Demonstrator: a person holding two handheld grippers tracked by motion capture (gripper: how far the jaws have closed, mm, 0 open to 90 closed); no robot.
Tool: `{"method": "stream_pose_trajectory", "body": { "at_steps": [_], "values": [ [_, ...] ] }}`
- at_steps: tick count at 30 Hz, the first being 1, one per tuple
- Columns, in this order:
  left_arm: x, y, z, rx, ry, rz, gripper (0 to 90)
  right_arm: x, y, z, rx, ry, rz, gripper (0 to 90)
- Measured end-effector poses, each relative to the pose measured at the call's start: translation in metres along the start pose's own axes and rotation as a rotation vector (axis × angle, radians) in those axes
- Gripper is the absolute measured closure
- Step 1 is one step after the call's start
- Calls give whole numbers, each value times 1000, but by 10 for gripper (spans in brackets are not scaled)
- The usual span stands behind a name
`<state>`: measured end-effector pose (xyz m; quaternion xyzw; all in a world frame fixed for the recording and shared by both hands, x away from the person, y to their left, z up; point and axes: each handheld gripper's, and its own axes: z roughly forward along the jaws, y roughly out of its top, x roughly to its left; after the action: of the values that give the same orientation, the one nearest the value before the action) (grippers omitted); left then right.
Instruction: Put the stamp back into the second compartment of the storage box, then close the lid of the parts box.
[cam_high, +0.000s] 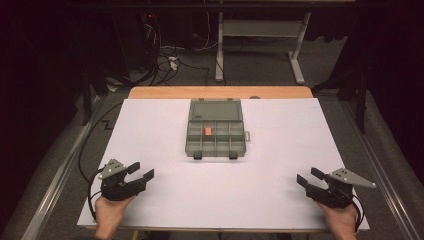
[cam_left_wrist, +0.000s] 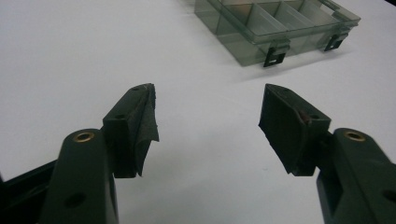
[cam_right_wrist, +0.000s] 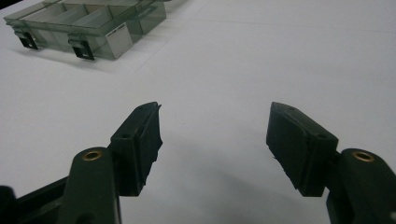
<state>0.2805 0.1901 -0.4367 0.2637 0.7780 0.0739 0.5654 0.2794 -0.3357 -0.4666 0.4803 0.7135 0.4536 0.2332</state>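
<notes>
While both hands rest at the near edge of the white table, the translucent grey plastic compartment box sits well apart from them at the far centre, lid folded back, with a small orange block in a middle compartment. The left gripper at near left and the right gripper at near right each stand wide with nothing between the jaws, angled inward toward the box, apparently so either can reach its contents or black latches.
</notes>
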Motion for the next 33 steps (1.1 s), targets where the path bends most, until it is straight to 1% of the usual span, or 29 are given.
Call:
{"method": "stream_pose_trajectory", "body": {
  "at_steps": [2,4,6,7,11,12,15,18,19,20,25,27,28,29,30,31,32,33],
  "values": [
    [2,5,-1,-3,0,-24,366,0,0,-1,-3,-4,9,351],
    [5,8,-1,-1,-14,-16,365,-1,0,-2,-10,-6,13,350],
    [4,8,-1,1,-10,-28,366,-1,-1,-3,-14,-8,20,349],
    [5,7,-1,3,-9,-21,365,-1,-1,-3,-15,-9,21,349],
    [4,4,0,7,1,-28,366,-2,-1,-2,-17,-11,31,347],
    [5,4,0,5,-4,-15,366,-2,-1,-2,-19,-10,33,346],
    [4,3,1,7,-5,-13,367,-2,0,-3,-37,-2,36,341],
    [3,2,2,8,-5,-8,367,-1,0,-3,-41,5,32,339],
    [3,1,1,8,0,-13,366,-1,0,-3,-40,5,31,339],
    [3,0,1,5,-5,-3,366,-1,0,-3,-40,7,31,339],
    [2,0,1,6,-4,-12,367,-1,1,-4,-50,7,30,338],
    [1,0,1,10,-9,-5,366,-1,2,-4,-49,-1,32,338],
    [0,-1,1,11,-7,-11,367,0,3,-5,-49,-3,34,337],
    [0,-2,0,10,-14,3,366,1,3,-5,-53,-6,31,338],
    [-1,-3,-1,10,-12,-6,366,2,5,-6,-57,-7,27,338],
    [-1,-4,-1,12,-17,3,367,4,6,-7,-61,-6,22,338],
    [-1,-5,-2,14,-15,-2,367,5,7,-8,-64,-3,20,340],
    [-1,-5,-2,16,-18,7,367,7,9,-8,-66,2,21,342]
  ]
}}
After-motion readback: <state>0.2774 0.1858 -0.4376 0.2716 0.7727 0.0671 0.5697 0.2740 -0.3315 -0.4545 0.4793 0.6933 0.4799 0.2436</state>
